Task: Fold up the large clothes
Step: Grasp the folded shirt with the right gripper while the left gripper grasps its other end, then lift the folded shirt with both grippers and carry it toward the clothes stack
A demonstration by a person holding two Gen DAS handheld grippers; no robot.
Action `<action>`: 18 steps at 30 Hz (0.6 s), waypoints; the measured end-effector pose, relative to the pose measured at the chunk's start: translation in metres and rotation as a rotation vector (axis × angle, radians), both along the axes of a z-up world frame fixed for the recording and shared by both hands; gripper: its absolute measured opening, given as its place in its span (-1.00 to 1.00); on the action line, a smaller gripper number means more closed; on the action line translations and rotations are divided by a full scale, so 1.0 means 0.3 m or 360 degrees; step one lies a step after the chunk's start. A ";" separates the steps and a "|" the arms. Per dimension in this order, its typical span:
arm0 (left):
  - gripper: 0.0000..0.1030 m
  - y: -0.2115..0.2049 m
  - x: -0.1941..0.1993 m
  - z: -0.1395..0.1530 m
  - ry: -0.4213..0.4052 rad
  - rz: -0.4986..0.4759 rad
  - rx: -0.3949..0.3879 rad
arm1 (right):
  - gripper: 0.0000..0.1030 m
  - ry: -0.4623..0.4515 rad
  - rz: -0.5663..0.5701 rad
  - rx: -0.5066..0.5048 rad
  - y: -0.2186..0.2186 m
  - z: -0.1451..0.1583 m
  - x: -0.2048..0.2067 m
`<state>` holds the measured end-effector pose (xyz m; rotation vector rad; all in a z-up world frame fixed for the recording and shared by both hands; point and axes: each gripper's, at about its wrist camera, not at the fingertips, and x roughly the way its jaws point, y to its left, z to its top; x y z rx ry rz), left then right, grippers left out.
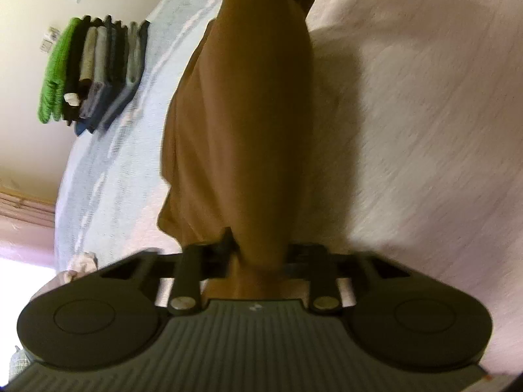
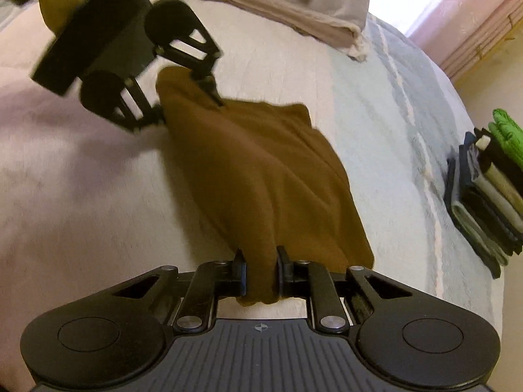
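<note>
A brown garment [image 2: 261, 170] is stretched above the pale bedspread [image 2: 98, 196] between my two grippers. My right gripper [image 2: 261, 272] is shut on one bunched end of it, at the bottom of the right wrist view. My left gripper [image 2: 188, 99] shows at the upper left of that view, shut on the far end of the cloth. In the left wrist view the brown garment [image 1: 248, 124] runs away from my left gripper [image 1: 258, 254], whose fingertips are partly hidden by the fabric.
A stack of folded clothes [image 2: 490, 189] with a green piece on top stands near the bed's edge, also seen as the stack [image 1: 94, 72]. A beige folded blanket [image 2: 278, 3] lies at the bed's far end. A light blue striped cover [image 2: 392, 104] borders the bedspread.
</note>
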<state>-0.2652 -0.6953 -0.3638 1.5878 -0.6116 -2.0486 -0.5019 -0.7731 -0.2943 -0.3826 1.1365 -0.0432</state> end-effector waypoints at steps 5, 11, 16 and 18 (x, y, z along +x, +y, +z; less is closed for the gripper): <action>-0.77 0.007 -0.025 0.038 0.0014 0.0128 0.0096 | -0.69 -0.0038 -0.0011 0.0032 -0.013 -0.025 -0.059; -0.78 -0.072 -0.041 0.116 0.0052 0.0292 0.0213 | 0.23 -0.0167 -0.0026 -0.0085 0.059 -0.077 -0.081; -0.79 -0.132 -0.067 0.183 0.0073 0.0380 0.0279 | 0.26 -0.0298 0.0144 -0.0285 0.141 -0.149 -0.067; -0.79 -0.136 -0.075 0.195 0.0061 0.0399 0.0291 | 0.22 -0.0264 0.0212 -0.0340 0.136 -0.201 -0.046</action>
